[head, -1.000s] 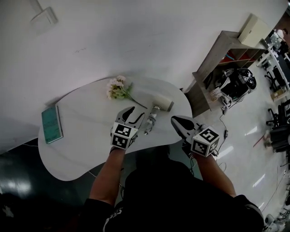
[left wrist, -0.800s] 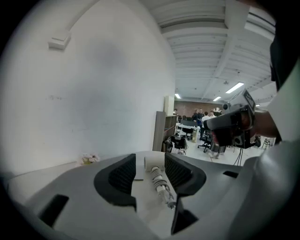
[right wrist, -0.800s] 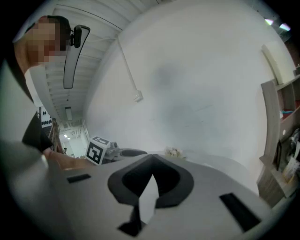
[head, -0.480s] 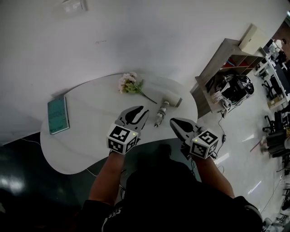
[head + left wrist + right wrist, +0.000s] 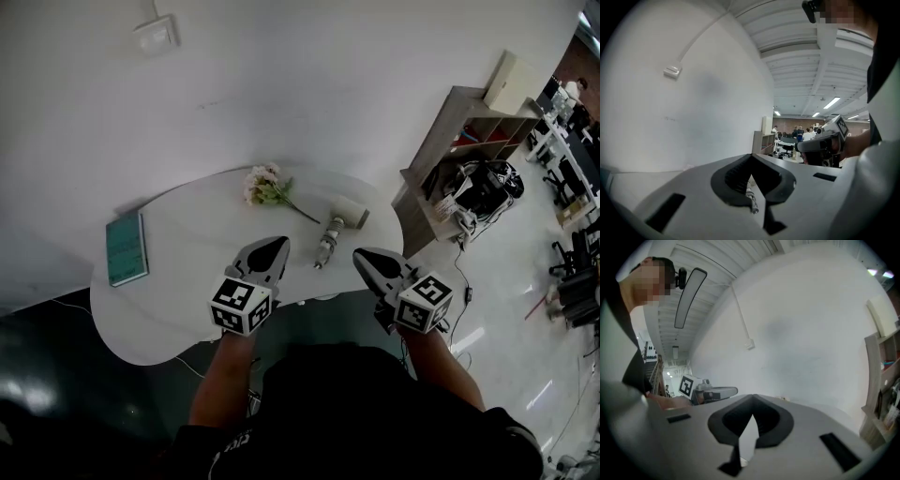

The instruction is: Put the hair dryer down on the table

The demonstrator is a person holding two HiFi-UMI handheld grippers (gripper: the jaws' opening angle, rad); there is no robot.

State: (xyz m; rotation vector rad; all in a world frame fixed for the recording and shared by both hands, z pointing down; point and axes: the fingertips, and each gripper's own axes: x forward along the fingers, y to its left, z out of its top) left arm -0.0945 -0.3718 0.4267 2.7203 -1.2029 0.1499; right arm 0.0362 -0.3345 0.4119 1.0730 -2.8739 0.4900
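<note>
The hair dryer is seen lying mid-frame at the desk's right end. Left gripper and right gripper are held over the near edge, jaws clenched empty. Open surface is left toward the frame's left.

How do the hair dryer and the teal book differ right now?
The book is teal and flat; the hair dryer is pale and T-shaped. The book lies near the left end of the table, the hair dryer toward its right. Both rest on the table.
</note>
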